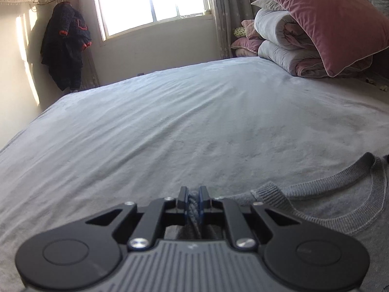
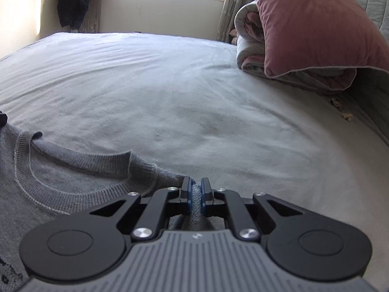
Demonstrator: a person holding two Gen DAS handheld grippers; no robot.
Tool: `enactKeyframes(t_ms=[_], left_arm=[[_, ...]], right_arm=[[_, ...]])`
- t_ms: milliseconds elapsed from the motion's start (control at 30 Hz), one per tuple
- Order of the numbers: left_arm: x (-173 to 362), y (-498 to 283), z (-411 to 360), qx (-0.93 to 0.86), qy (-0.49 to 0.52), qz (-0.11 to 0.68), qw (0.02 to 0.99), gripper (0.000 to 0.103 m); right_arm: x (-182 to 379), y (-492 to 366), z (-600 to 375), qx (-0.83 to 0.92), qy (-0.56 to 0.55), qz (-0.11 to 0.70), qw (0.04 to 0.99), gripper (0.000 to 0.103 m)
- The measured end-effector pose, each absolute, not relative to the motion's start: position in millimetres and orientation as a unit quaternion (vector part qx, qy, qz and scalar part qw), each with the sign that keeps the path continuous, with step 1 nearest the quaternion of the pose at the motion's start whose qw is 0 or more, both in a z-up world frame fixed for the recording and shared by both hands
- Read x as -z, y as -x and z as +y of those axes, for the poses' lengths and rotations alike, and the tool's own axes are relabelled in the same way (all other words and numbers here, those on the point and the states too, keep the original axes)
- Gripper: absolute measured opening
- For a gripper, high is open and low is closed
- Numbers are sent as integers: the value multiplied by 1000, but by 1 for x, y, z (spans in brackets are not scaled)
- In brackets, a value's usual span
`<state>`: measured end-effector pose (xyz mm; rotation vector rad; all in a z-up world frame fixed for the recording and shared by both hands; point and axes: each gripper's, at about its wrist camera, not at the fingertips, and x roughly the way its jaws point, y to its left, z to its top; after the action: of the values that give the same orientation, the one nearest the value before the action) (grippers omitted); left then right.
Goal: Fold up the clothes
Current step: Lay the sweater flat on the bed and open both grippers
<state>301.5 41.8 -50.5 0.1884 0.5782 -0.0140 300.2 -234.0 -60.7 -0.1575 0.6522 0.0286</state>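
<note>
A grey knitted sweater (image 1: pixel 328 209) lies on the bed (image 1: pixel 170 126), its ribbed round neckline facing up and toward the far side of the mattress. It occupies the near edge of the bed, spread between the two grippers.

The left gripper (image 1: pixel 193 196) has its jaws drawn together and clamped on a pinch of the sweater's knit at the shoulder, left of the neckline in the left wrist view. A fold of grey fabric stands squeezed between the blue pads.

The right gripper (image 2: pixel 196 189) likewise has its jaws closed on the sweater (image 2: pixel 60 177), gripping the opposite shoulder, right of the neckline in the right wrist view. Bunched knit shows between its pads.

The bed (image 2: pixel 194 92) carries a pale grey sheet with light creases. At the far right corner sits a folded quilt (image 1: pixel 282 48) with a dusty-pink pillow (image 1: pixel 328 22) leaning on top of it. Beyond the bed a window (image 1: pixel 150 0) admits strong daylight. A dark garment (image 1: pixel 65 46) with red trim hangs at the wall to the left of the window.
</note>
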Motion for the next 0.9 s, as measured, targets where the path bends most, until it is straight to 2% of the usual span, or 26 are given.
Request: enactKeyframes(t_ms=[100,167,300,367,400,900], left_arm=[[61,-304,43,2,-93,298,950,11],[65,-303,42,-3,-98,300,949,14],[54,-292,38,-9,-102,290,951,37],[45,-282,39,0,-91,293,952,39],[42,-277,39,3,-89,297,951,41],[11,-186,47,35,-57,358,931,48]], right_arm=[[63,-301,-234,-18,75,321,944,11],[63,-300,-235,-22,72,322,944,17],[53,-292,-239,-34,55,326,943,22],[45,-285,-243,-44,40,332,941,32],[41,-281,-246,-48,32,336,940,34],[-1,-177,-259,-72,23,354,932,34]])
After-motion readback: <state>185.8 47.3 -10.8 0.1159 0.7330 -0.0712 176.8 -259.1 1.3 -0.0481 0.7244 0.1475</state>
